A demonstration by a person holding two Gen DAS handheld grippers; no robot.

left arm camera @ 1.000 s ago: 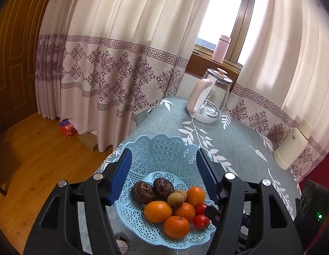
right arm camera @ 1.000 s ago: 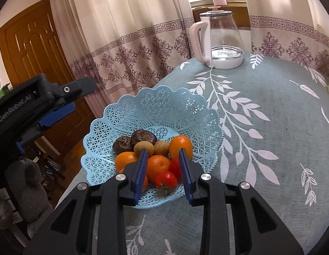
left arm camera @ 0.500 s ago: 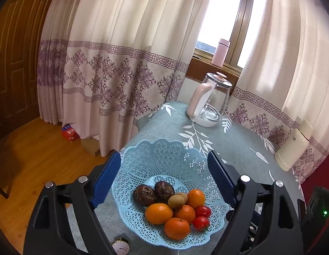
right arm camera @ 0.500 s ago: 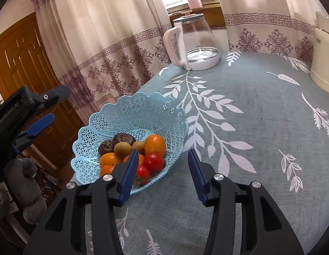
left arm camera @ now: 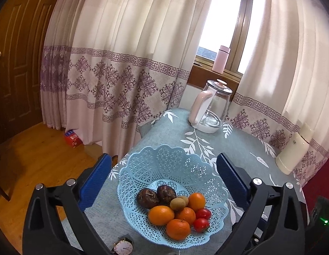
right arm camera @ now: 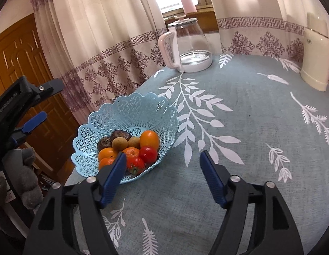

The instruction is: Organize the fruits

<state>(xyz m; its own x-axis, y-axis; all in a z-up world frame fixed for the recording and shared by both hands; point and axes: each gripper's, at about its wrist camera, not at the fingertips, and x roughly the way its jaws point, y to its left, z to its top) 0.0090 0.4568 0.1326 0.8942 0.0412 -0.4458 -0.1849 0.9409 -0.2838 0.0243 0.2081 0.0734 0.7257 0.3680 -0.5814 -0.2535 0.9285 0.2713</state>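
Fruits (left arm camera: 177, 210) piled in the light blue lattice basket (left arm camera: 173, 163) at the counter (right arm camera: 238, 138) edge: oranges firm, round, likely to roll, best pinched across the middle; tomatoes soft, squeeze gently; dark wrinkled ones stiff. Left claw (left arm camera: 164, 182) spread wide, empty, above basket; right claw (right arm camera: 162, 167) spread, empty, beside it.

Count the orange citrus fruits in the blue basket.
4, all in the blue basket: one at the front, one front-left, one in the middle, one at the right behind the tomatoes. More may be hidden beneath.
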